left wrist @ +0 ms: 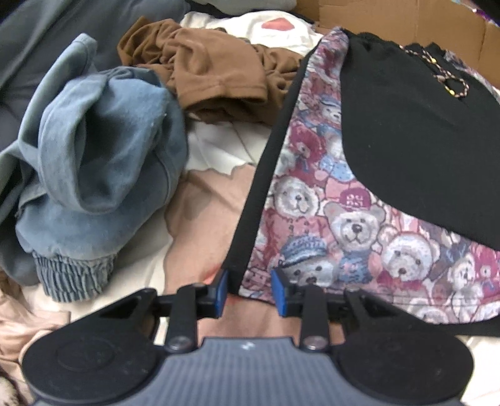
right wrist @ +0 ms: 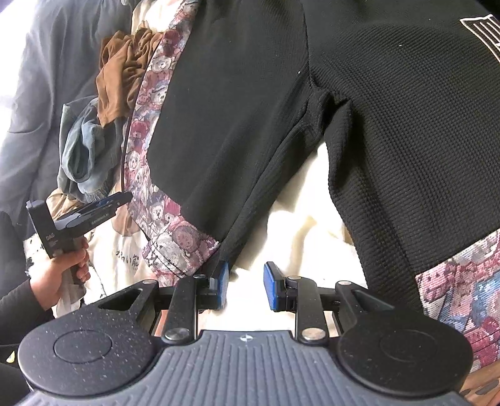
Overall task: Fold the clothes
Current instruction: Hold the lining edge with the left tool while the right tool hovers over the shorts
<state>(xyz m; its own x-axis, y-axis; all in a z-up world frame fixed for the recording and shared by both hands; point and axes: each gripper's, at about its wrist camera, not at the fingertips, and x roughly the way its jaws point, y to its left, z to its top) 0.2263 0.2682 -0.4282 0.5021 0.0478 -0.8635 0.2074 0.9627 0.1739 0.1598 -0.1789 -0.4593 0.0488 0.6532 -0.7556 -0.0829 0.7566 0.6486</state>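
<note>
Readable text, your right wrist view only: "DAS" in white on the black handle of the left gripper [right wrist: 123, 197]. A longer white word on its body is too small to read. The cream shirt [right wrist: 125, 253] carries dark handwritten characters, looks Japanese, can't read them. White boxed logo on the black garment [right wrist: 390, 125] is cut off at the frame edge.

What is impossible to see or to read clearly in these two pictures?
- Black garment: its white logo is cut off by the right wrist view's edge.
- White shirt: the print is too small to read, partly behind the bear-print garment.
- Cardboard box: cut off by the left wrist view's top edge.
</note>
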